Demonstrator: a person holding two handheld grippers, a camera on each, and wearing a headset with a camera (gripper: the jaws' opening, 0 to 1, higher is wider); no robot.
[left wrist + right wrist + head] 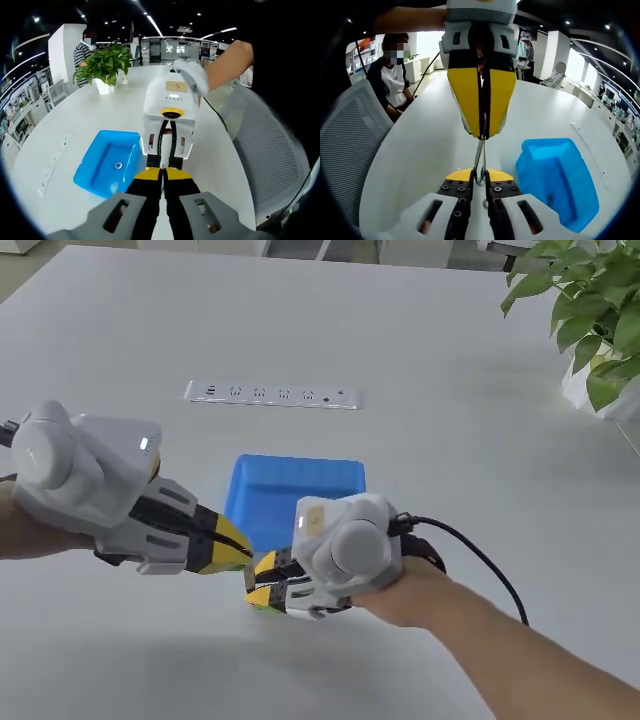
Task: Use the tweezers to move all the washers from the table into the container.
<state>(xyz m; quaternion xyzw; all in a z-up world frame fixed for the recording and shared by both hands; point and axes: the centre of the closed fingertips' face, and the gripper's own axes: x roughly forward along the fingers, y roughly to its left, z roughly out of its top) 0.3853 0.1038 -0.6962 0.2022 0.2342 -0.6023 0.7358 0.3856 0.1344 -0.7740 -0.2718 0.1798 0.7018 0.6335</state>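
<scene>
Meeting tip to tip low in the head view, left gripper [236,552] comes in from 9 o'clock and right gripper [262,582] from 3 o'clock, over the white table [430,370]. Right gripper view: left gripper's yellow jaws are pressed together on the tweezers [480,157], which stick out of the seam toward 6 o'clock. The tweezers' lower end sits between the right gripper's own jaws. Those jaws are close, with a narrow gap; cannot tell if they actually pinch it.

The blue container [292,488] is on the table at 12 o'clock from the jaw tips in the head view, just beside them. Left gripper view puts it at 9 o'clock of the left jaws, with one washer [118,165] lying on its floor near the middle.

A white power strip [272,395] is at 12 o'clock beyond the container, well apart. A green plant [590,310] stands at 2 o'clock by the table edge. A hand [415,592] wraps the right gripper's body, with a black cable running off toward 4 o'clock.
</scene>
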